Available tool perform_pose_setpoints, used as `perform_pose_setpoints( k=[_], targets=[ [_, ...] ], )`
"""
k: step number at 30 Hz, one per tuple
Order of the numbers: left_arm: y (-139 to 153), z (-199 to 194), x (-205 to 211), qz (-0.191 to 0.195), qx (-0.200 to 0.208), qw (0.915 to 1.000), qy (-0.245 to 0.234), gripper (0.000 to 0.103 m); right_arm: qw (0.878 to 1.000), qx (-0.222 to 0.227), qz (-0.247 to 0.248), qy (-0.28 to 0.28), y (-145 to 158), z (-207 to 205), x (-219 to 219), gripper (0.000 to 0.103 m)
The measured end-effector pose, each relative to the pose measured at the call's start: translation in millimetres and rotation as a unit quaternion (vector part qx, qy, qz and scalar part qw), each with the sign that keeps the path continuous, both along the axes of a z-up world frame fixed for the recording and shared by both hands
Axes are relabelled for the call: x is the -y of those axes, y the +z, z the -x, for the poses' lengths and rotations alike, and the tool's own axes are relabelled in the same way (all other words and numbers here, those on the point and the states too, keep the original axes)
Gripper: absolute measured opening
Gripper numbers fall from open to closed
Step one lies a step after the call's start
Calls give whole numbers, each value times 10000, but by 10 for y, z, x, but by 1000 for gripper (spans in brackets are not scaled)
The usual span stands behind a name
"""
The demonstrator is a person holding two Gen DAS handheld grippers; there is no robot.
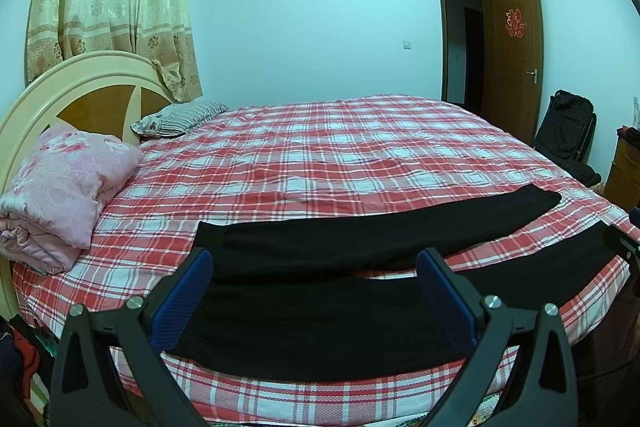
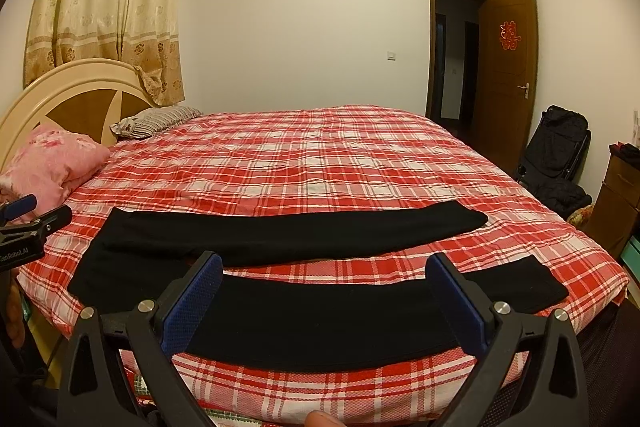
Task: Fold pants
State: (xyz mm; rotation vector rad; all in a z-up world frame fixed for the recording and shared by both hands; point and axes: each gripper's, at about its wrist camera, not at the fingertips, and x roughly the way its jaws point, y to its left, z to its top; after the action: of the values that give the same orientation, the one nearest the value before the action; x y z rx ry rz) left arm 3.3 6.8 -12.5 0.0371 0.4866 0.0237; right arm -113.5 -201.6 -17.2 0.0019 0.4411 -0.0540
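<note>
Pants (image 1: 320,323): black, spread flat along the near edge of the bed, waist toward the headboard side, the two legs parted in a narrow V (plaid sheet shows between them).
Left gripper (image 1: 314,293): jaws spread wide, holding nothing, poised above the near leg by the waist end.
Right gripper (image 2: 326,297): jaws also wide apart and empty, over the near leg.
Bed (image 2: 320,163): red-and-white plaid sheet, cream headboard (image 1: 80,83) at the left.
Pink quilt (image 1: 60,187): folded, against the headboard.
Striped pillow (image 1: 180,117): beside the quilt, farther back.
Door (image 2: 506,67): open, brown, with a red paper emblem.
</note>
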Motion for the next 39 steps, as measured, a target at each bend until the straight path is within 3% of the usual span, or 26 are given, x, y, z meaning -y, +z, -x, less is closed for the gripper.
perform_pose_setpoints(
  k=[25, 33, 39],
  targets=[
    [-46, -46, 46, -40, -144, 9999, -58, 103, 9999, -158, 34, -7, -102, -85, 2, 102],
    [-261, -327, -197, 284, -535, 9981, 65, 103, 9984, -534, 193, -44, -387, -326, 49, 102],
    [-489, -641, -448, 65, -716, 9969, 312, 103, 9942, -891, 398, -452, -626, -573, 240, 102]
  ],
)
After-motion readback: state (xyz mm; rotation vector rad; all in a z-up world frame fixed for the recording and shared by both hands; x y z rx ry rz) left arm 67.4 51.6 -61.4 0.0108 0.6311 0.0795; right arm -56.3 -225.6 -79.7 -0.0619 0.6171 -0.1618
